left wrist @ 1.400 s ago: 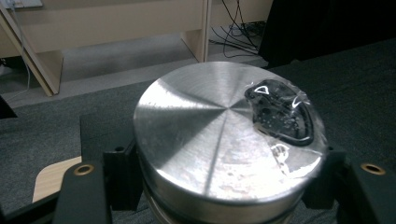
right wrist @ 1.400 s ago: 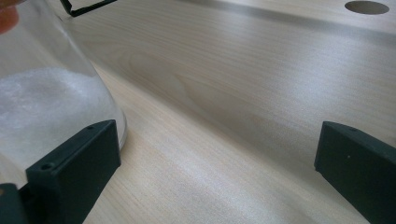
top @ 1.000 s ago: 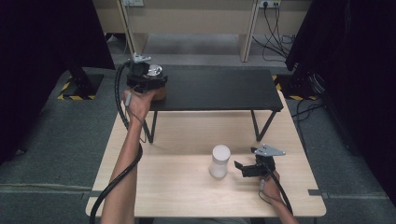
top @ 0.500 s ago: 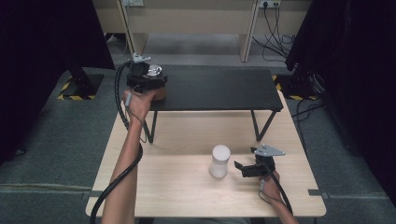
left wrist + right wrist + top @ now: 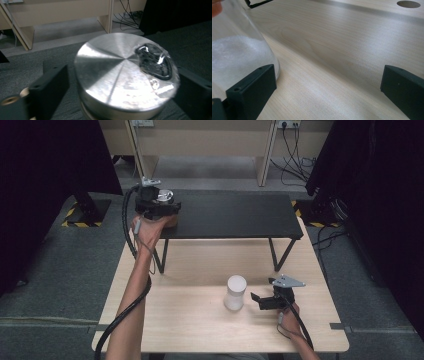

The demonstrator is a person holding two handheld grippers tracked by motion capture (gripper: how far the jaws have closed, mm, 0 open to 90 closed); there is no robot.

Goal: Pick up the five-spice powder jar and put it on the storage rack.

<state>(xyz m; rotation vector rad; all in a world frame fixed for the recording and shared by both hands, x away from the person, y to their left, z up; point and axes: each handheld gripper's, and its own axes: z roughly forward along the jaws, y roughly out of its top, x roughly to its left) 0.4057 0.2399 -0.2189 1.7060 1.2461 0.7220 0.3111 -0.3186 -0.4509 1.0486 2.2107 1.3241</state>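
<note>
My left gripper (image 5: 159, 204) sits at the left end of the black shelf (image 5: 235, 215), up at its far left corner, with its jaws spread either side of a round metal tin (image 5: 126, 77). In the left gripper view the tin's brushed lid lies between the two black jaws; a narrow gap shows beside the left one, and whether the right one touches the tin's wall I cannot tell. So I cannot say for sure that it is clamped.

My right gripper (image 5: 263, 301) rests low over the wooden tabletop (image 5: 190, 330), near its right edge and toward the near side, jaws wide apart and holding nothing. The clear jar (image 5: 235, 292) with white powder inside stands just to the left of it; in the right gripper view the jar (image 5: 239, 55) is just beside my left jaw, outside the gap, with bare wood between the jaws.

Compared with a second ago nothing has shifted: both grippers, the tin and the jar keep their places.
</note>
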